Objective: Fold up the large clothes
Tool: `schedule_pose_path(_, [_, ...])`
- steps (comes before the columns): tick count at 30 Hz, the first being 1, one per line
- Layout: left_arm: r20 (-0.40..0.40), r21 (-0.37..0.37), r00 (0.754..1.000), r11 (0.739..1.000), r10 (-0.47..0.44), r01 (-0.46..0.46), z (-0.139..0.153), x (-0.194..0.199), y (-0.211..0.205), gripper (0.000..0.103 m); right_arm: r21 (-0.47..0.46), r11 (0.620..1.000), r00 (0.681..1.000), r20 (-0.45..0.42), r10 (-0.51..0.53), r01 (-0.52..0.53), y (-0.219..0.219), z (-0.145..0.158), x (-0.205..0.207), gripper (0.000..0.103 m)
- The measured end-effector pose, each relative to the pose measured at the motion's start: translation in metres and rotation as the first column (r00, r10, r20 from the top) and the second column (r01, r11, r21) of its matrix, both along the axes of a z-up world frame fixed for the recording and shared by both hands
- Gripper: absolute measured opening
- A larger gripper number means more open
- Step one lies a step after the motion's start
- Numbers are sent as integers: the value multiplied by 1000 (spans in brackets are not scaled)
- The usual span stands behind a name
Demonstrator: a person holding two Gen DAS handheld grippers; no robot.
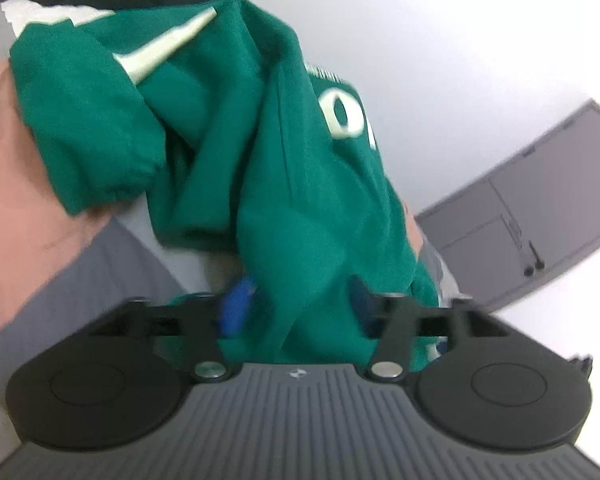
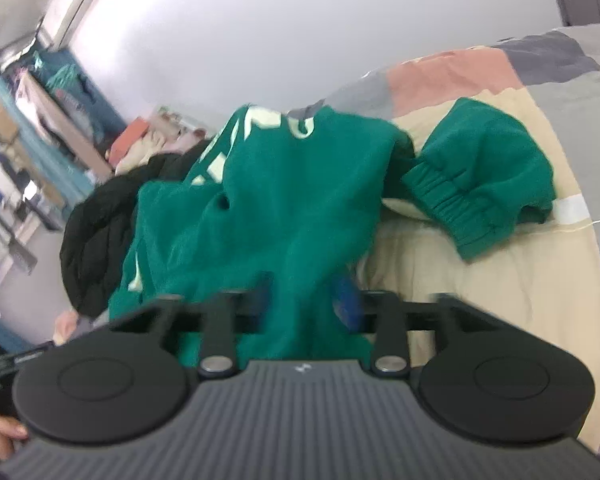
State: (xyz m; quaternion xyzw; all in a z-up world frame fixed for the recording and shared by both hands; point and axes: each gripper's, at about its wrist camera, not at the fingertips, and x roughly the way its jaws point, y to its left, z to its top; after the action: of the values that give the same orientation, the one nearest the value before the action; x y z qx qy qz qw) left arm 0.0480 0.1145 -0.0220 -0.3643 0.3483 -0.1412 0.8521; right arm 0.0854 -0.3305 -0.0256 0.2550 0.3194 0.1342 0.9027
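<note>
Left claw [image 1: 296, 304]: clamped on a bunch of green sweatshirt [image 1: 236, 152].
Right claw [image 2: 300, 300]: clamped on the same green cloth.
Sweatshirt [image 2: 260, 200]: bunched over the bed [image 2: 480, 280], cuff on the cream cover, beside black garment [image 2: 96, 224].

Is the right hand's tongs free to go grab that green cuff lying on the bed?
Probably not yet. The right tongs are shut on the green sweatshirt, so they would need to let go first. The cuff itself lies uncovered on the bedspread.
</note>
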Motion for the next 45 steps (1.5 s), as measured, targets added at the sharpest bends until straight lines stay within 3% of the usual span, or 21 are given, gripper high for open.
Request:
schedule_pose_path(1, [7,-8,1000,1000,5,-5,1,7,2,65,18,1000,1000,8,-14,14,-5,0,1,77])
schedule_pose_path(2, [5,-21,1000,1000,7,-7,1,16,4,65,36,999,999,13,-29,28,-9,-1,5,79])
schedule_pose_path(6, [-44,-76,999,997,4,-7,-15,59,7,70,77,996,999,-4,-35,35,-18,-9,35,81])
schedule_pose_path(8, [-72,-76,997,997,12,-17,-28,79,6,70,70,997,998,-57,-29,33,-16,-18,57,83])
schedule_pose_path(11, [-104,-139,995,990,-3,-12,-46,101,8,70,87,996,993,-114,15,-5,-11,-35,90,83])
schedule_pose_path(14, [-101,-189,995,982,-20,1,-57,113,8,70,102,994,987,-157,44,-28,-6,-56,119,81])
schedule_pose_path(17, [-96,-212,993,976,-65,43,-58,114,1,69,71,997,980,-201,-3,17,-7,-79,137,82])
schedule_pose_path(20, [-44,-297,993,951,-105,88,-53,111,0,69,178,984,978,-204,33,4,-10,-92,141,84])
schedule_pose_path(22, [-7,-352,991,928,-137,126,-48,107,0,69,325,945,979,-176,103,-41,-14,-92,138,84])
schedule_pose_path(24, [54,-393,983,901,-175,182,-42,105,0,69,471,878,980,-118,157,-84,-17,-88,131,84])
schedule_pose_path(27, [116,-428,971,872,-207,237,-40,107,1,69,563,801,973,21,231,-202,-14,-70,119,84])
schedule_pose_path(30, [71,-398,988,905,-134,151,-50,114,4,69,512,812,958,88,274,-279,-5,-57,112,84])
schedule_pose_path(34, [-14,-313,992,943,-122,111,-70,126,-1,69,385,903,975,-29,221,-193,4,-70,120,83])
schedule_pose_path(36, [-14,-250,992,961,-123,116,-69,130,-7,69,339,929,976,-100,191,-147,8,-82,126,74])
schedule_pose_path(38, [32,-209,988,966,-150,154,-63,130,-15,66,317,939,974,-138,182,-130,11,-89,128,49])
schedule_pose_path(40, [56,-177,983,967,-174,181,-56,130,-22,36,288,947,976,-119,181,-141,14,-82,124,37])
schedule_pose_path(43, [94,-147,976,967,-196,209,-39,118,-27,19,293,936,976,-37,217,-197,18,-64,112,29])
schedule_pose_path(45, [167,-141,968,967,-187,211,-22,103,-25,15,278,936,976,30,217,-216,21,-48,99,27])
